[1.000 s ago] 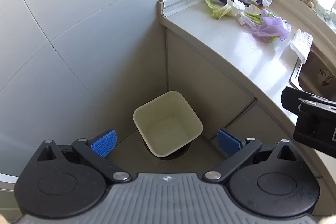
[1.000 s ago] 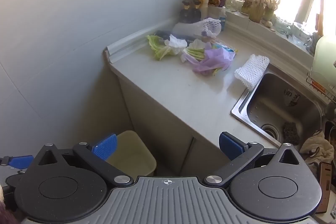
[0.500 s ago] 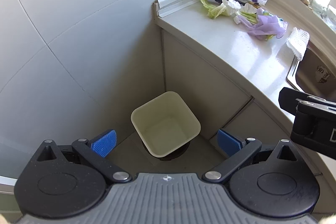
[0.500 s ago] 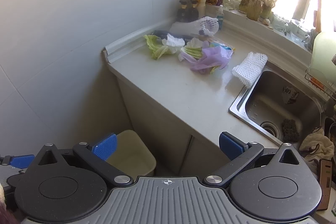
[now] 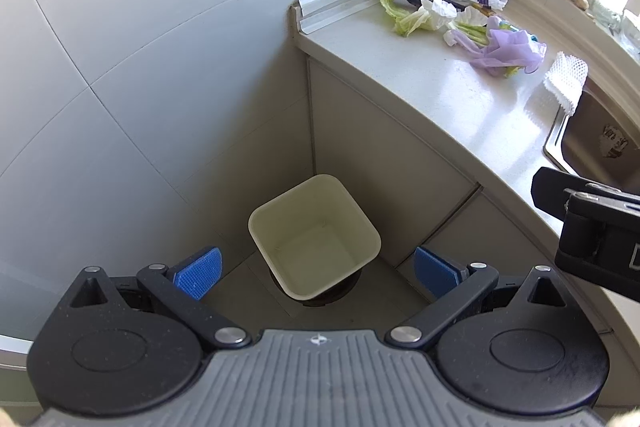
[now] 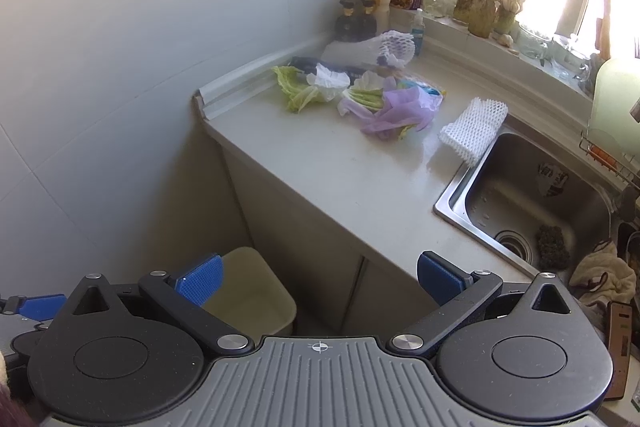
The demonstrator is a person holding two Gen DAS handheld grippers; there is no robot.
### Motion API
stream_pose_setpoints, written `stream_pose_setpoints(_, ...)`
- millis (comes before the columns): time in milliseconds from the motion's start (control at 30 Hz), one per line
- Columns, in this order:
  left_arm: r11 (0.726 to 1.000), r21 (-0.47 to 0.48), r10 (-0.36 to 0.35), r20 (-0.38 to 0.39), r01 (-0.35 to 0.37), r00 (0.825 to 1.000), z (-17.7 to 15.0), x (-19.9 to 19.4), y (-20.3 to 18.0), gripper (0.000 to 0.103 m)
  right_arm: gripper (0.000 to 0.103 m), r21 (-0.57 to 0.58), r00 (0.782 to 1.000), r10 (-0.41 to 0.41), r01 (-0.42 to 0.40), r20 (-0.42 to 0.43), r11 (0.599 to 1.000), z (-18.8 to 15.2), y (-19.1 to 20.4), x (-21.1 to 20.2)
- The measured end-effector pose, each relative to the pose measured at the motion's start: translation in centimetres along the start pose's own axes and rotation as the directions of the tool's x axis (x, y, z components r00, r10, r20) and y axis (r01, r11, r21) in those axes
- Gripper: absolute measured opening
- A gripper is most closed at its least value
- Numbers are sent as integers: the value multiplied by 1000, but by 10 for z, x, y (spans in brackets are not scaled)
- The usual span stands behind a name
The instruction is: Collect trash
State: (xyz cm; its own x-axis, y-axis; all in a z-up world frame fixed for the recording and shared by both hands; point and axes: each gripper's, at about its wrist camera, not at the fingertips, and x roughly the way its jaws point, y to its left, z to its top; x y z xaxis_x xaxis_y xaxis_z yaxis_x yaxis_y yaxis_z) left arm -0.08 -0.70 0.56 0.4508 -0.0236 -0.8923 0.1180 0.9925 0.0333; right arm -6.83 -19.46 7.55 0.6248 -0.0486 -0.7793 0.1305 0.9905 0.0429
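Note:
A cream square bin (image 5: 314, 237) stands on the floor in the corner beside the cabinet; its rim also shows in the right wrist view (image 6: 256, 291). My left gripper (image 5: 316, 273) is open and empty, high above the bin. My right gripper (image 6: 318, 275) is open and empty, short of the counter edge. Trash lies at the counter's far end: cabbage leaves (image 6: 298, 89), a crumpled white tissue (image 6: 330, 79), a purple plastic bag (image 6: 394, 113) and a white foam net (image 6: 472, 129). The same pile shows in the left wrist view (image 5: 496, 47).
A steel sink (image 6: 532, 199) with a dark scrubber (image 6: 552, 241) lies right of the counter (image 6: 332, 171). Bottles (image 6: 356, 19) and sprouting garlic (image 6: 484, 7) line the back ledge. A tiled wall (image 5: 140, 47) closes the left side. My right gripper's body (image 5: 592, 231) shows at the left wrist view's right edge.
Both grippers have drifted slightly, so the counter and trash pile sit a little lower and further left in both views. Both stay open and empty.

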Motion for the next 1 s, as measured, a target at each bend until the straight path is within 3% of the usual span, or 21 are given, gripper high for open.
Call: stream_pose_setpoints(1000, 1000, -16, -5, 6, 5, 1000, 7, 2, 5, 103, 103, -8, 1000, -1, 1, 5, 1000, 8, 1, -4)
